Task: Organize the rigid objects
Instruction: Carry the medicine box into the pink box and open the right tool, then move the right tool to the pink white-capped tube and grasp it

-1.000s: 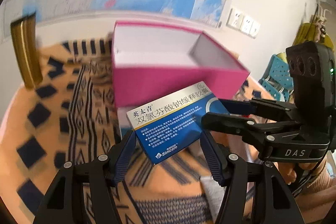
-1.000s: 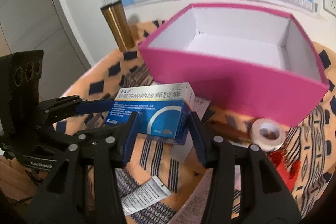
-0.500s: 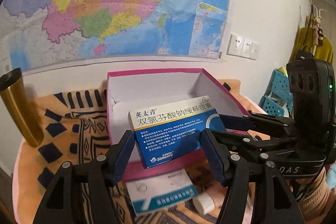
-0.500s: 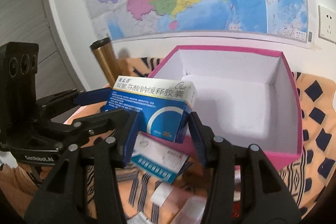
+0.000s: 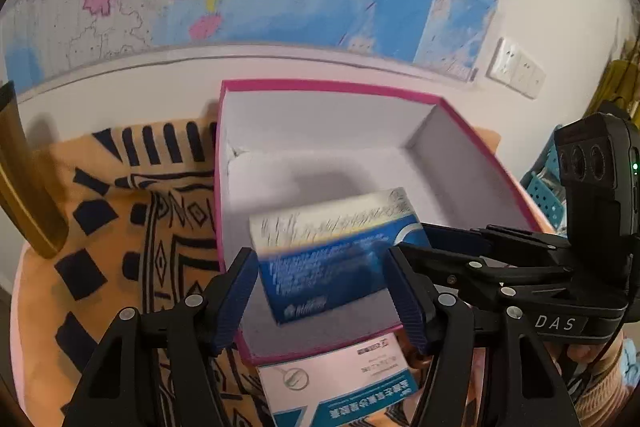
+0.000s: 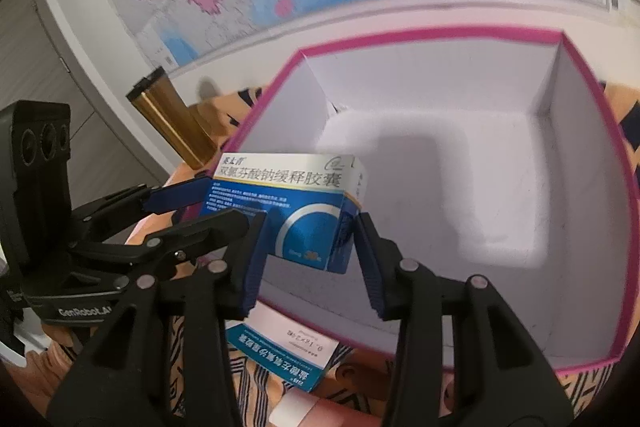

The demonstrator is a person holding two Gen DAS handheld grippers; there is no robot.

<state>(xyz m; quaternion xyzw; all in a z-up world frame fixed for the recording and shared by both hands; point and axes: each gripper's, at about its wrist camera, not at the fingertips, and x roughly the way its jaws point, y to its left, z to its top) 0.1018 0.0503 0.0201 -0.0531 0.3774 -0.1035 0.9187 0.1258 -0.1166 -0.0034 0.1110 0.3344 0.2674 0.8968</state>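
Note:
A blue and white medicine box (image 5: 332,251) is over the near left part of the open pink box (image 5: 472,143). It is blurred in the left wrist view. In the right wrist view the medicine box (image 6: 288,203) sits between the fingers of my right gripper (image 6: 308,255), which look shut on it. My left gripper (image 5: 320,291) has its fingers apart on either side of the box, with gaps. The pink box (image 6: 600,99) has a white, empty inside.
A second blue and white medicine box (image 5: 340,387) lies on the patterned orange cloth (image 5: 120,227) in front of the pink box. A gold tumbler (image 6: 172,119) stands at the left. A wall map hangs behind. Paper slips lie near the front edge.
The medicine box has moved forward and down over the pink box's rim into its opening. My left gripper's fingers have come apart from it.

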